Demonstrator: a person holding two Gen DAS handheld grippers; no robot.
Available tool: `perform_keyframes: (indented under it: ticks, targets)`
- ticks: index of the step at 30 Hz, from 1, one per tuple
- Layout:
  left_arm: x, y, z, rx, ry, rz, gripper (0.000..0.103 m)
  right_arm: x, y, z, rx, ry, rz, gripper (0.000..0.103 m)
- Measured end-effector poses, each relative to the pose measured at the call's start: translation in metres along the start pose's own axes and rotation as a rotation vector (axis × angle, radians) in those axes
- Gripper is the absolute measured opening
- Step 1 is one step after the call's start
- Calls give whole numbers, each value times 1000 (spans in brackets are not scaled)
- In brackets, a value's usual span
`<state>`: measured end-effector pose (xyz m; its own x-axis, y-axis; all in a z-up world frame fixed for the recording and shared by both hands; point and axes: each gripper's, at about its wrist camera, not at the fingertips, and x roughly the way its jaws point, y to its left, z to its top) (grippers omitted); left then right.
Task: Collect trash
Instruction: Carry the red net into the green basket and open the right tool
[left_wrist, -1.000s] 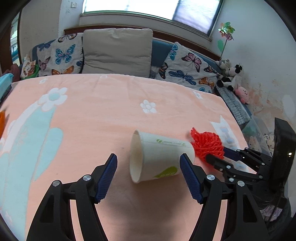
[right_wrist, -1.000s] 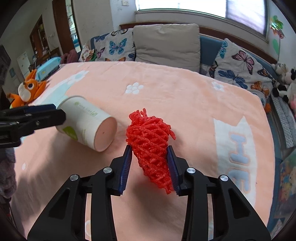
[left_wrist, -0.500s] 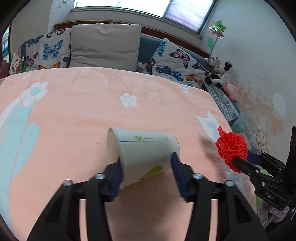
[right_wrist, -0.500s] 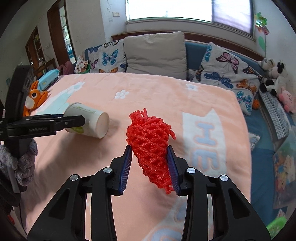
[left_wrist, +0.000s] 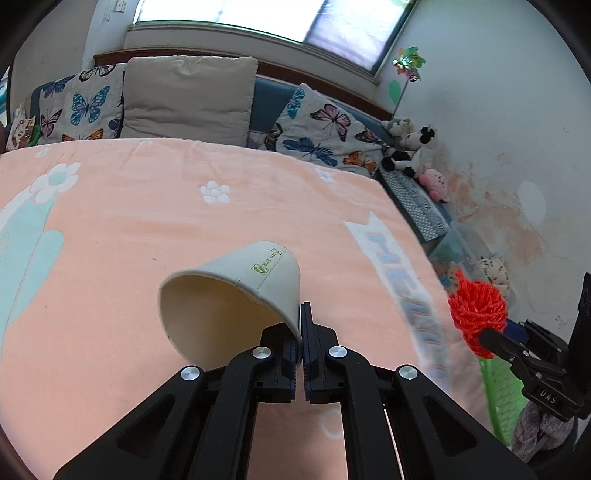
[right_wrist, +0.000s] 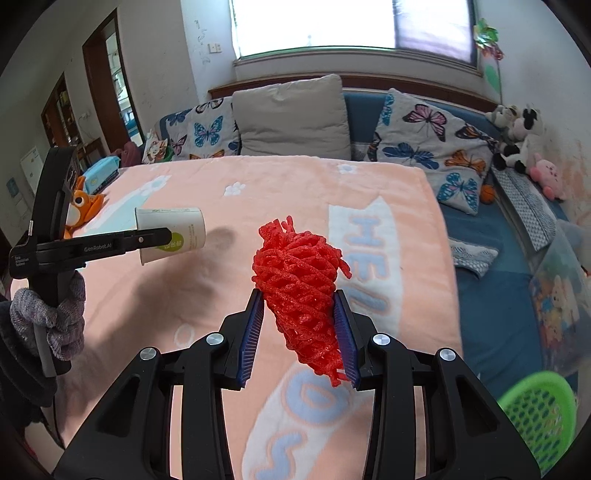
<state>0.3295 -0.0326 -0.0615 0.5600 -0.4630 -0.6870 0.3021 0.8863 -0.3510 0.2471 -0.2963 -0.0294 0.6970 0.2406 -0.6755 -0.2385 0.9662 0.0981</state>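
Bed (left_wrist: 155, 206) with peach blanket fills most of both views; pillows (left_wrist: 188, 99) line its far edge under a window. Soft toys (right_wrist: 517, 136) sit at far right against the wall. Orange plush (right_wrist: 83, 206) at the bed's left edge.

Green basket (right_wrist: 535, 417) on the floor, near right, off the bed; only part of it shows.

Left gripper (left_wrist: 302, 321): jaws have just been closing and now pinch the rim wall of the paper cup (left_wrist: 229, 295), one pad inside the mouth, one outside. Cup is off the blanket, tilted, mouth toward the camera; its shadow lies on the blanket in the right wrist view. A gloved hand (right_wrist: 51, 317) holds this gripper's handle.

Right gripper (right_wrist: 301, 332): narrow, pads pressed on both sides of the red foam net (right_wrist: 299, 280), which stands above the fingertips and hangs a little below them. Net is held in the air over the bed's near right part, not far from the basket.
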Motion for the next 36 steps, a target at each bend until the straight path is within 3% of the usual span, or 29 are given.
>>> perform_keyframes:
  ticks: [16,27,36]
  targets:
    - [-53,-113,-44,163,-11,-148,3,-109,-46,-63,92,-54,-147,39]
    - [-46,-192,-67,279,29,-237,3,-162,-105,-110,191,-51,-295,39]
    - [-29,-252,-85,362,76,-290,3,-177,-144,-136,250,-40,-377,41]
